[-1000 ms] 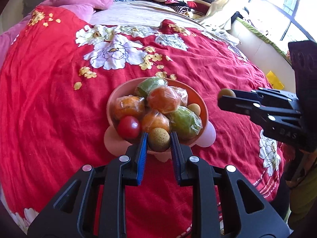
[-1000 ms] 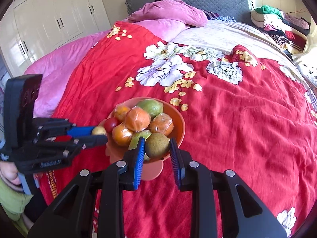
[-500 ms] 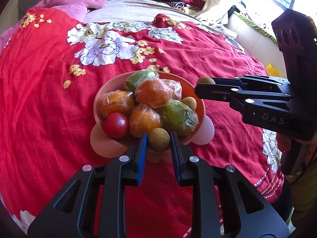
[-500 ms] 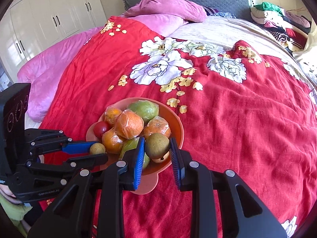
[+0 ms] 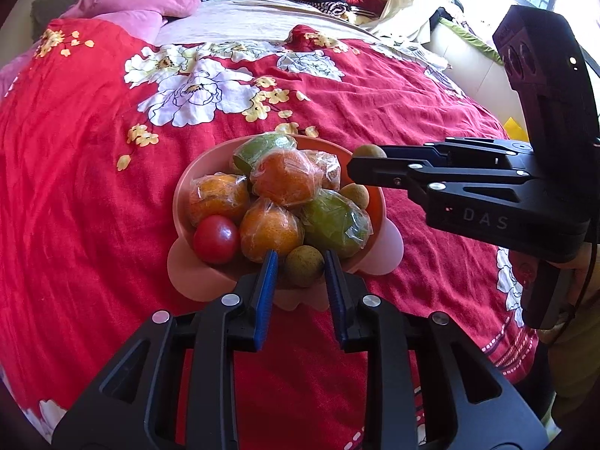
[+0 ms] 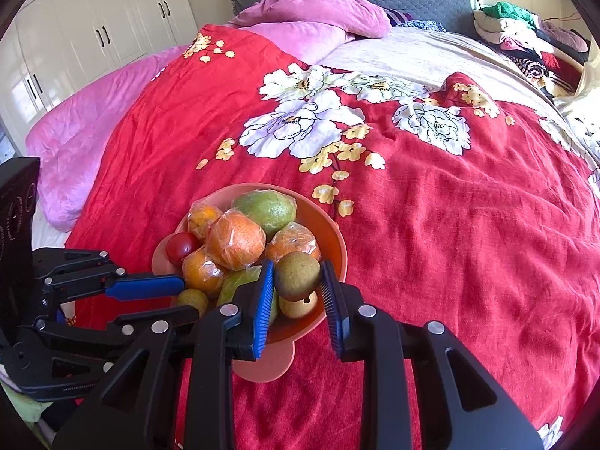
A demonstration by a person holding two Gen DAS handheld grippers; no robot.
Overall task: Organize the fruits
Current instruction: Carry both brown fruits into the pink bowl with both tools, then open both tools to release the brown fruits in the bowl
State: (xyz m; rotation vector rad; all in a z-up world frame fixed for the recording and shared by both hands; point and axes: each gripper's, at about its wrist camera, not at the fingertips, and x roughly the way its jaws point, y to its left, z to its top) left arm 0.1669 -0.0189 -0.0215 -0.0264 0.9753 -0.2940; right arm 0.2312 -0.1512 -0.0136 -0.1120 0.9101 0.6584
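A salmon-pink bowl (image 5: 182,191) (image 6: 336,238) on the red flowered bedspread holds wrapped oranges (image 5: 285,178), green fruits (image 5: 332,223), a red tomato (image 5: 216,239) and small brown fruits. One small brown fruit (image 5: 303,265) (image 6: 193,301) lies at the bowl's near rim between the fingers of my left gripper (image 5: 300,258) (image 6: 190,299). Its jaws are opening, and a thin gap shows at the left pad. My right gripper (image 6: 296,268) (image 5: 352,168) is shut on another brown-green fruit (image 6: 298,275) (image 5: 369,151), held just above the bowl's right side.
The red bedspread (image 6: 431,206) spreads wide beyond the bowl. Pink pillows (image 6: 311,7) and a pink quilt (image 6: 86,131) lie at the head and left. Folded clothes (image 6: 525,30) are piled at the far right. White wardrobe doors (image 6: 93,37) stand behind.
My right gripper has come in toward the bowl with its fruit and sunk a little. The left jaws have parted slightly from the small brown fruit at the bowl's rim.
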